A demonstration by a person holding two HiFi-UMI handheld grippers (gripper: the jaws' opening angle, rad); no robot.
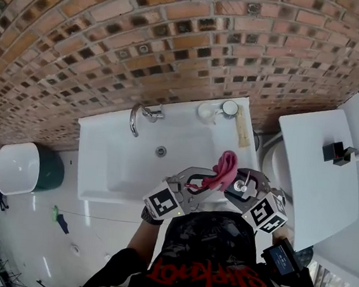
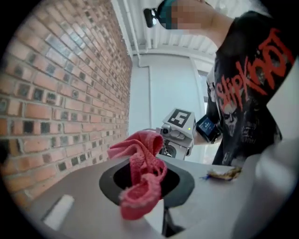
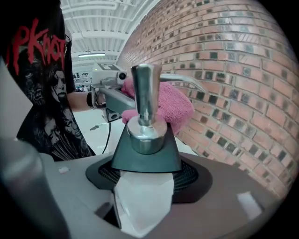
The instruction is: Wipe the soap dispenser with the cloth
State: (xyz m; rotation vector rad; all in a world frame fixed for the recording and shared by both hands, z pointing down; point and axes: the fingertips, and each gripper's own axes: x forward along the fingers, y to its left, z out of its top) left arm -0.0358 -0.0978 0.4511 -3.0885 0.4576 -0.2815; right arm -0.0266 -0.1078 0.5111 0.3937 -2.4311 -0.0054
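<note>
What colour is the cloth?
The cloth is pinkish red, all one colour with no pattern. It shows best in the left gripper view.

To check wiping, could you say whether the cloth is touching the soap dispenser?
Cannot tell: right gripper view shows cloth behind the soap dispenser, gap hidden.

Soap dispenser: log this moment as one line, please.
left hand-held gripper: shut on cloth | right hand-held gripper: shut on soap dispenser | cloth: beside pump, contact unclear
</note>
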